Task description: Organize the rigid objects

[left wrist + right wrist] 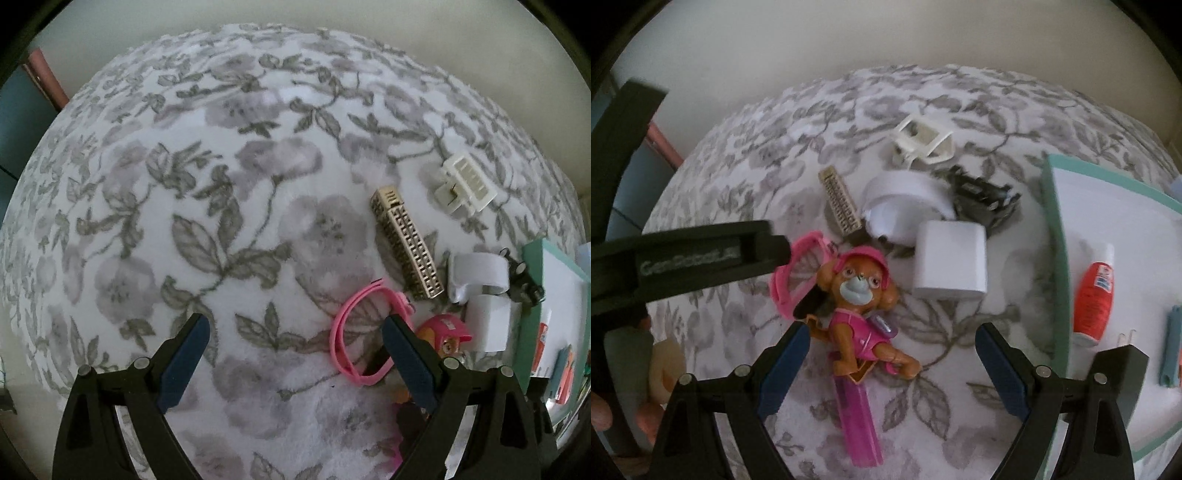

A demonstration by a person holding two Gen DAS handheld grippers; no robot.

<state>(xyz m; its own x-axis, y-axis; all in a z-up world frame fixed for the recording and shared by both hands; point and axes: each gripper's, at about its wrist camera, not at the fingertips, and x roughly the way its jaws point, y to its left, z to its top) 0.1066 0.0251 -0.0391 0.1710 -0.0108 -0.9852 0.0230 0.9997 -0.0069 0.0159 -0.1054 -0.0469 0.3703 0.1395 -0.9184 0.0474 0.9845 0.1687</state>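
My left gripper (297, 332) hangs open over the floral blanket (221, 184), pointing down. Its right finger overlaps a pink ring (364, 334); nothing is held. In the right wrist view one of its fingers (750, 247) reaches to the pink ring (794, 277). My right gripper (892, 350) is open above a toy dog candy dispenser (860, 299) in a pink cap, which lies nearer its left finger, unheld. Beyond lie a gold hair clip (406, 243), a white claw clip (463, 182), a white cube (949, 258), a white rounded piece (905, 206) and a black clip (986, 195).
A teal-rimmed white tray (1056, 240) stands at the right, holding an orange glue bottle (1095, 295) and a blue-grey item (1172, 347). A pale wall rises behind the blanket. Part of a person's hand (602, 406) shows at the lower left.
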